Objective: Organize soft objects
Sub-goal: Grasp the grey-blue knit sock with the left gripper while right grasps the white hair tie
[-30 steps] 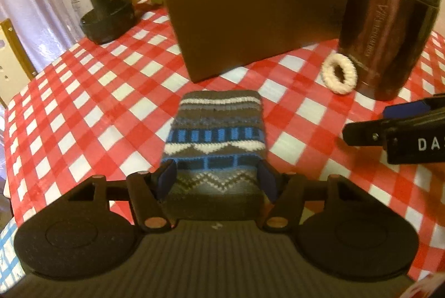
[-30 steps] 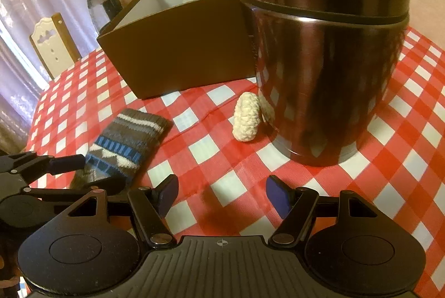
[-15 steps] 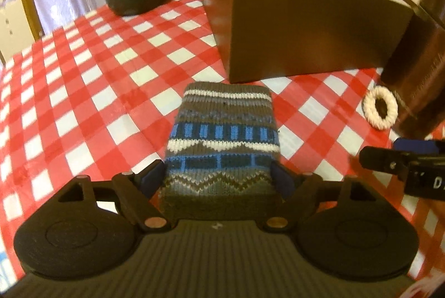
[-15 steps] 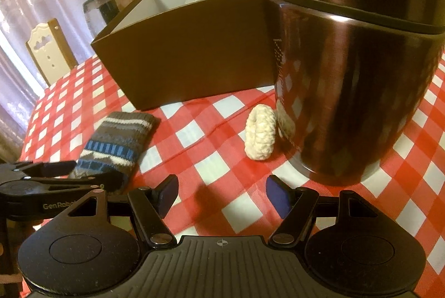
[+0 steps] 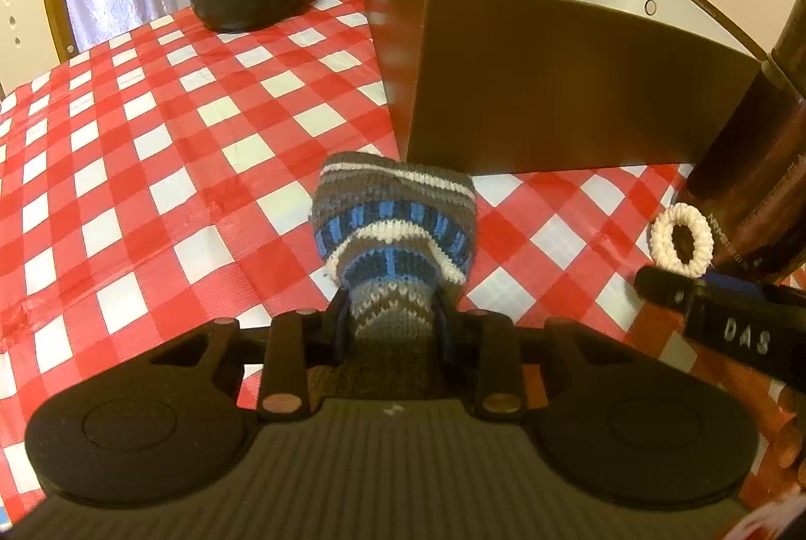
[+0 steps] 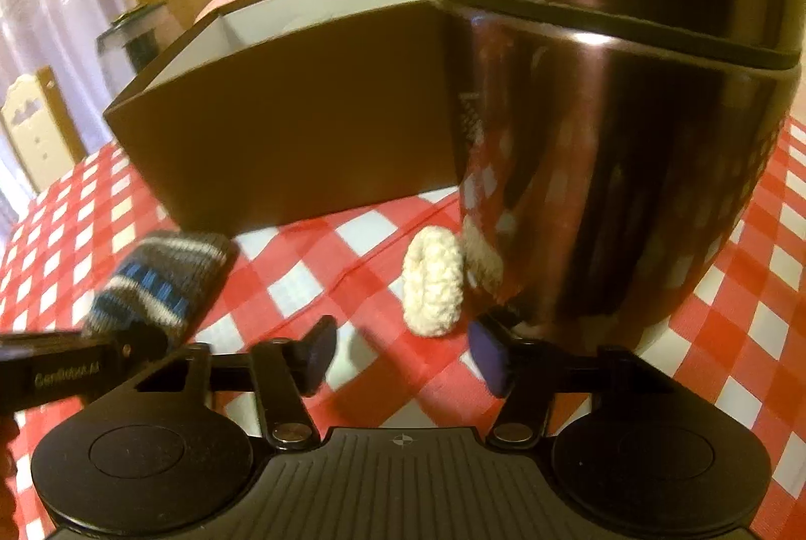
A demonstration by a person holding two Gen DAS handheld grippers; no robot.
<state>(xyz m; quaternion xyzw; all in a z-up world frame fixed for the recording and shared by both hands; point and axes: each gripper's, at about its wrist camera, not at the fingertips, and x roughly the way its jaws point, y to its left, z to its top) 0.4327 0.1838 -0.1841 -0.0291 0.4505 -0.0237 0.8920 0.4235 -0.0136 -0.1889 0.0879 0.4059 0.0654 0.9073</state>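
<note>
Your left gripper hides the knit sock's near end, now pinched shut where it earlier lay flat between spread fingers, at 7 o'clock of the brown box. Your right gripper stays open, nearer the cream ring at 12 o'clock.

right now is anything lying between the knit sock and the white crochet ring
Nothing lies there. In the right wrist view, only bare checked tablecloth runs between the knit sock and the crochet ring, which leans on the dark metal canister.
</note>
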